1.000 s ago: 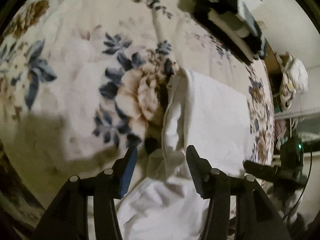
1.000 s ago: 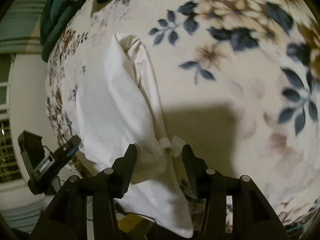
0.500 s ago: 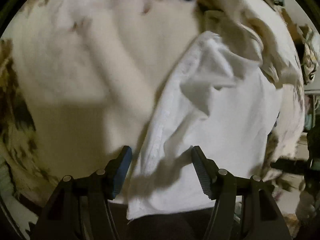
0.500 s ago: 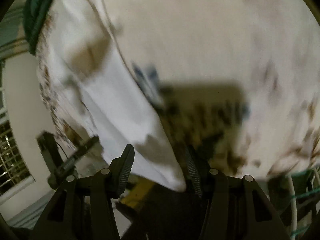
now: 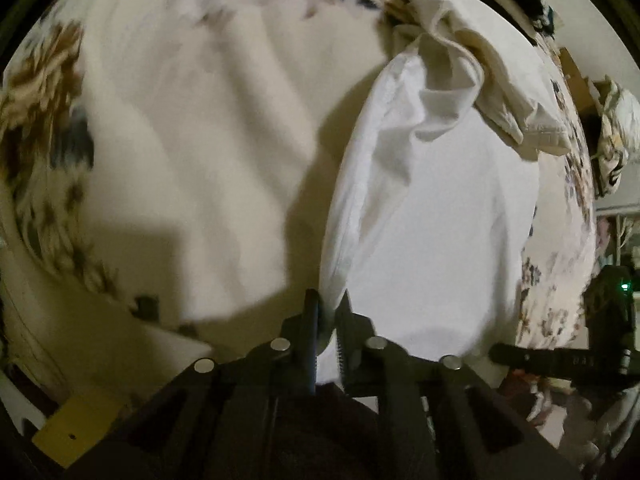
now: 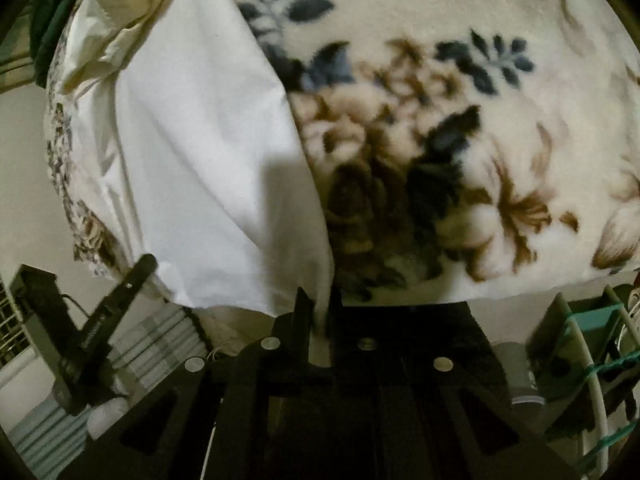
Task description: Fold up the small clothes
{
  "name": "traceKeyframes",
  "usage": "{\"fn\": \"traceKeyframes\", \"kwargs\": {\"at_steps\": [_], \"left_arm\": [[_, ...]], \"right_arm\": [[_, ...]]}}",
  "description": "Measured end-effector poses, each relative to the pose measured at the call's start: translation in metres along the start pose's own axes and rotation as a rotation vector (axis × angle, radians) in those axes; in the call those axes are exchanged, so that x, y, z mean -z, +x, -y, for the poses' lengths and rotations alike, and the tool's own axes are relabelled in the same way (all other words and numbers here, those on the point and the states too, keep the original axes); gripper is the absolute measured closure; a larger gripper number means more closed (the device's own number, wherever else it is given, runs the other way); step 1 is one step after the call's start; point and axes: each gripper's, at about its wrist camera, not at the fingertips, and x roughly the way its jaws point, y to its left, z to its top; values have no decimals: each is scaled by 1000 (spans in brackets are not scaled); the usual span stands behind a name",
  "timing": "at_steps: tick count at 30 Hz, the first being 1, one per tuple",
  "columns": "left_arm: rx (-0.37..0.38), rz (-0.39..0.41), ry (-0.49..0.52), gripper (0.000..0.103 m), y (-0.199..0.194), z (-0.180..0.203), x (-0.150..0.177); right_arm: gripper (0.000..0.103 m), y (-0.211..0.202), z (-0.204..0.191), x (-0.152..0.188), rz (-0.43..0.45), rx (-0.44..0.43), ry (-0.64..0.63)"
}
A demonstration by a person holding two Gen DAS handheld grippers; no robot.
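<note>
Both claws are closing on the near edge of the white garment — the left claw pinching its left corner, the right claw its right corner, cloth visibly between the jaws of each. It lies on the floral blanket covering the bed, so gripping both corners probably sets up a fold away from me. A crumpled cream cloth lies over its far end — likely in the way.

Black claw, silver round screws
</note>
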Motion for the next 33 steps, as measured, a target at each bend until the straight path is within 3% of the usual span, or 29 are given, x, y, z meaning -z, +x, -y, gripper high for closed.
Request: {"fn": "traceKeyframes", "kwargs": {"at_steps": [1, 3, 5, 8, 10, 11, 12, 13, 14, 15, 19, 23, 28, 33], "left_arm": [[11, -13, -16, 90, 0, -6, 3], [49, -43, -59, 64, 5, -20, 6], [87, -67, -78, 43, 9, -28, 8], [80, -91, -76, 42, 20, -30, 12], [51, -61, -67, 45, 19, -23, 13], [10, -41, -62, 54, 18, -19, 15], [-41, -29, -56, 75, 16, -13, 17], [-74, -25, -54, 84, 13, -11, 21], [-84, -27, -66, 97, 11, -11, 23], [-78, -23, -85, 99, 8, -6, 22], [-96, -9, -97, 100, -14, 8, 21], [7, 32, -145, 100, -60, 26, -5], [183, 150, -153, 100, -113, 66, -76], [287, 262, -113, 96, -128, 89, -179]], "right_arm": [[93, -3, -2, -3, -8, -9, 4], [80, -11, 16, -8, -28, -37, 38], [56, -16, 32, -14, -36, -52, 60], [54, -11, 41, -16, -64, -66, 72], [54, -4, 44, -15, -84, -68, 77], [54, 0, 44, -15, -90, -66, 77], [56, 4, 43, -15, -96, -60, 79], [65, 7, 40, -15, -93, -52, 86], [81, 7, 38, -14, -87, -45, 87], [88, 9, 30, -14, -82, -55, 84], [93, 1, 14, -8, -70, -93, 72], [93, -27, 5, -4, -68, -202, 75], [93, -90, -26, -26, -15, -362, 45], [93, -156, -55, -97, 128, -494, 76]]}}
